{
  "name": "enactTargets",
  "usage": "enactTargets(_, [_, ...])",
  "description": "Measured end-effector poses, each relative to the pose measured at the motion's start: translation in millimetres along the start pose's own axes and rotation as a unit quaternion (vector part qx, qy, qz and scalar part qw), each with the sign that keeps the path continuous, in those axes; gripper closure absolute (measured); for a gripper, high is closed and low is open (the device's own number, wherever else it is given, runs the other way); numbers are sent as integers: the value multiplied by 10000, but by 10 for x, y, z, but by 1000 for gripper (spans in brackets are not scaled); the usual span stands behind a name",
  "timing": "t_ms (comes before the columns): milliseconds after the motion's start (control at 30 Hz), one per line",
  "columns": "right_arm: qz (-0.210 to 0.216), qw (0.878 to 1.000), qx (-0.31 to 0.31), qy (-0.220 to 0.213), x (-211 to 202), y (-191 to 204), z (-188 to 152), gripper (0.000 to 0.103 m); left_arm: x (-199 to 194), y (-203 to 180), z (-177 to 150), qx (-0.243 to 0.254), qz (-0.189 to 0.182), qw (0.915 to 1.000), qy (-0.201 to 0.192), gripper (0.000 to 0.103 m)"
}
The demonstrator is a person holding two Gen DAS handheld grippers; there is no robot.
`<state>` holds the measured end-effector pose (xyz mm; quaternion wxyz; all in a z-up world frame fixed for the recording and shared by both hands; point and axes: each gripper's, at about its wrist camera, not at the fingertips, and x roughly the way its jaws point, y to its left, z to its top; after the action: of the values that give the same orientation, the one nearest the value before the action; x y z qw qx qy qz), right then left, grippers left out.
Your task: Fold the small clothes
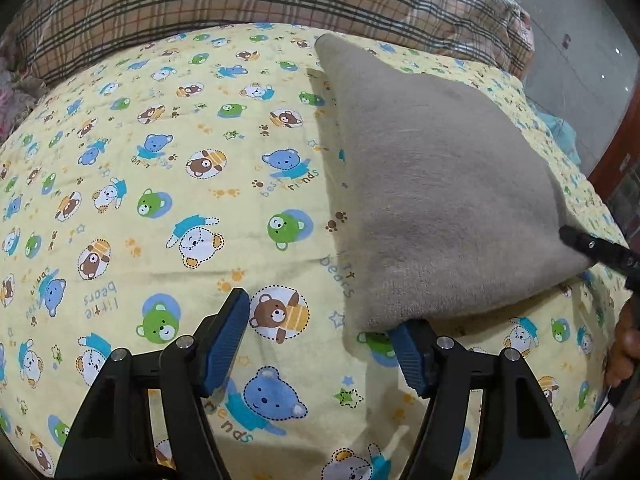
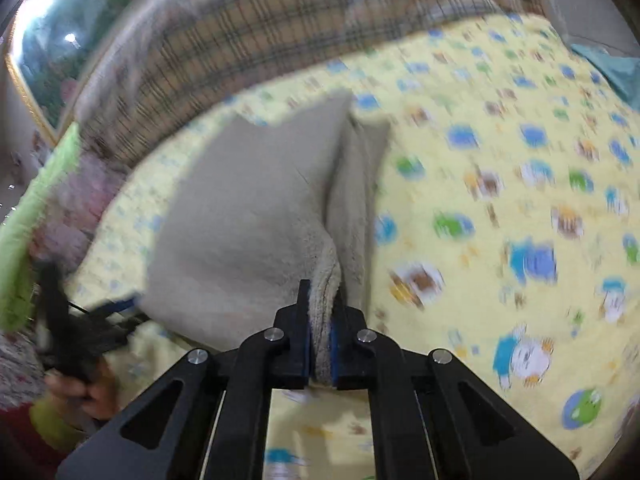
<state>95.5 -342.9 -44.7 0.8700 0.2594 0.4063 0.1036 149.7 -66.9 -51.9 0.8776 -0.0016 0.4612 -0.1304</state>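
Left wrist view showed me my left gripper (image 1: 322,334) low over the sheet (image 1: 160,200), a yellow one printed with bears, its jaws standing well apart with nothing pinched between them. The left pad (image 1: 228,344) hung over bare sheet, while the right pad (image 1: 408,354) sat at the near corner of the cloth (image 1: 432,184), a grey-brown piece, the corner lying over its tip; I could not tell whether they touched. The cloth stretched away from me toward the plaid blanket (image 1: 240,0) bunched along the far side of the bed. At the right edge I saw my right gripper (image 1: 576,242) coming in at the cloth's other near corner, and below it part of my hand (image 1: 624,348). Right wrist view was blurred, but close in it was plain enough: the right gripper (image 2: 320,344) had its jaws brought together on the cloth (image 2: 248,208), a thick fold of the edge squeezed between the blue pads. From that grip the cloth rose into a ridge and spread away, a second layer showing just to the right of the crease. The sheet (image 2: 500,160) filled the right side, and the plaid blanket (image 2: 280,32) ran across the top. At lower left I made out the left gripper (image 2: 116,308) beside the cloth's near corner, with my hand (image 2: 92,392) behind it; its jaws were too smeared here to read.
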Motion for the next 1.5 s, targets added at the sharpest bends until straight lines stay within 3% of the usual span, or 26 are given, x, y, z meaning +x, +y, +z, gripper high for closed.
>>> enactTargets(67, [146,9995,270,-110,-9,-120,-62,96,8,0,1,11,-3,10000,22,33])
enactTargets(200, [100,9997,189,-90,-55,-72,-33,95,-17,12,1,58,-73,9999,131,33])
enactTargets(433, [248,9982,451,-302,-301,-99,57,86,-315,188,-40,-128,-811,9964,211,33])
enactTargets(467, [241,9978,501,-358,-338,-102,87,73,-354,205,-7,-172,-890,9957,168,33])
enactTargets(500, [220,9975,539,-391,-354,-101,118,53,-392,220,44,-231,-947,9952,113,31])
enactTargets(567, [299,9967,573,-483,-362,-79,202,36,-439,240,166,-373,-1076,9935,29,26])
enactTargets(700, [516,9968,462,-405,-204,22,423,35,-323,205,468,-508,-1407,9887,72,21])
enactTargets(933, [626,9970,441,-124,147,-49,694,35,53,120,841,-563,-1520,9864,286,21])
enactTargets(1167, [719,9949,664,226,462,-236,822,34,472,168,1032,-906,-1839,9771,568,18])
enactTargets(1300, [922,9914,830,409,626,-303,792,31,693,210,1083,-1138,-2030,9702,678,6])
enactTargets(1367, [1004,9898,899,468,713,-341,779,31,802,206,1098,-1206,-2072,9685,674,5])
enactTargets(1467, [1181,9873,953,468,801,-345,793,32,860,122,1134,-1113,-2103,9695,580,8])
enactTargets(1500, [1250,9865,927,505,830,-322,801,37,887,62,1145,-1039,-2149,9692,604,21])
